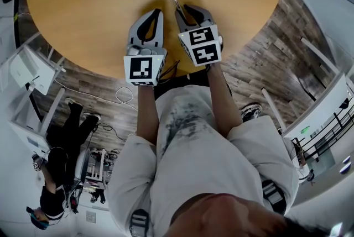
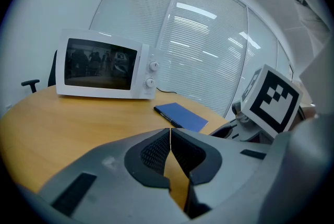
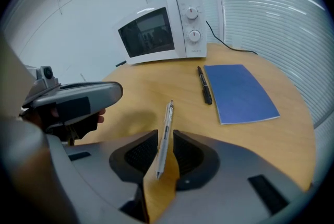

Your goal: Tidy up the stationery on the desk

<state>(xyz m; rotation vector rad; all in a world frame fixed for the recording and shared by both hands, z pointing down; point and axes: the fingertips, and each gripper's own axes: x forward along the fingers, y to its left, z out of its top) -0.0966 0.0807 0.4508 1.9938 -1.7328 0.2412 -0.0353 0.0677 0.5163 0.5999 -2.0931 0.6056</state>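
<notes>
Your right gripper (image 3: 166, 134) has fingers parted astride the pen (image 3: 164, 139), which runs up-frame along them; left gripper (image 2: 170, 131) closed, empty.

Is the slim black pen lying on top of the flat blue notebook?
No, the slim black pen lies on the bare wooden table, alongside the flat blue notebook rather than on it.

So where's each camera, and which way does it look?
Head view: on the person's head, looking down at table, arms, left gripper, right gripper.
Left gripper view: rides that gripper, faces the microwave; its shut jaws show.
Right gripper view: rides that gripper, faces the pen between its open jaws.
All share the blue notebook.
</notes>
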